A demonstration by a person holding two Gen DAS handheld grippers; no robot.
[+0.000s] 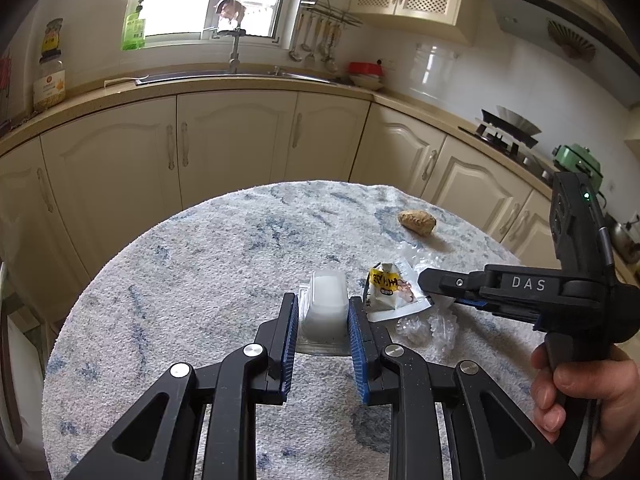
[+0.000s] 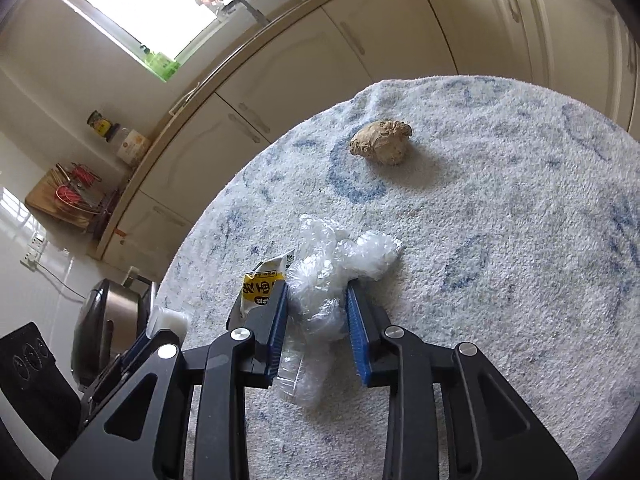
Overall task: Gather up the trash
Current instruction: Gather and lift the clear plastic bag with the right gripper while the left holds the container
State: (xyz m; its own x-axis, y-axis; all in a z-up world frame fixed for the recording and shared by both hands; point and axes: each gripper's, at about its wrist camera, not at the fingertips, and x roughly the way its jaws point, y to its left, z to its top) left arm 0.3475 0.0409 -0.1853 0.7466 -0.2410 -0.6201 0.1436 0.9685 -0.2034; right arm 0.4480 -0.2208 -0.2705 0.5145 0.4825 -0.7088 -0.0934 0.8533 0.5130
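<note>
A small clear plastic tub (image 1: 325,304) stands on the round table's blue-and-white cloth (image 1: 192,264), with my left gripper (image 1: 323,300) shut on its sides. Just to its right lies a yellow-and-white snack packet (image 1: 390,294), and crumpled clear plastic wrap (image 1: 428,326) lies beside that. My right gripper (image 1: 425,280) reaches in from the right over the packet. In the right wrist view my right gripper (image 2: 317,286) is shut on the crumpled wrap (image 2: 320,304), the packet (image 2: 260,282) is against its left finger, and the tub (image 2: 170,320) shows at the far left.
A brown knobbly root (image 1: 417,222) (image 2: 382,142) lies farther back on the cloth (image 2: 500,240). Cream kitchen cabinets (image 1: 236,140) curve behind the table, with a sink and a stove on the counter. A person's hand (image 1: 560,392) holds the right gripper's handle. A steel pot (image 2: 104,320) sits beyond the table's left edge.
</note>
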